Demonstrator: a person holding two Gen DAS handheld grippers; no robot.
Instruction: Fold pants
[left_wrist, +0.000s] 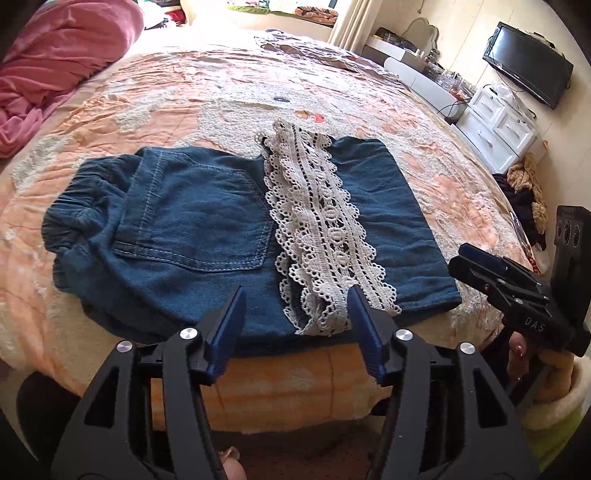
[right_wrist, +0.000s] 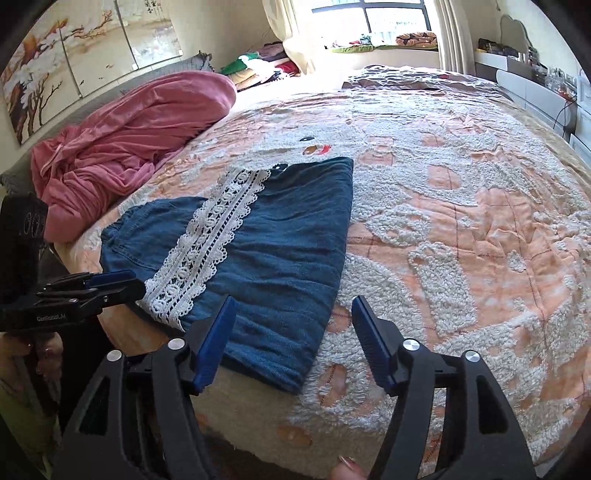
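Note:
Blue denim pants (left_wrist: 192, 240) lie folded in a flat bundle near the front edge of the bed, back pocket up, with a white lace trim band (left_wrist: 317, 236) across the top. They also show in the right wrist view (right_wrist: 280, 251) with the lace (right_wrist: 207, 243). My left gripper (left_wrist: 295, 295) is open and empty, just above the bundle's near edge. My right gripper (right_wrist: 291, 306) is open and empty, over the bundle's right front corner. The right gripper shows in the left wrist view (left_wrist: 480, 266), off the pants' right side.
The bed has a peach and white textured blanket (right_wrist: 461, 221). A pink quilt (right_wrist: 129, 136) is heaped at the head. White drawers (left_wrist: 498, 125) and a dark screen (left_wrist: 528, 62) stand along the wall. A pile of clothes (left_wrist: 524, 195) lies beside the bed.

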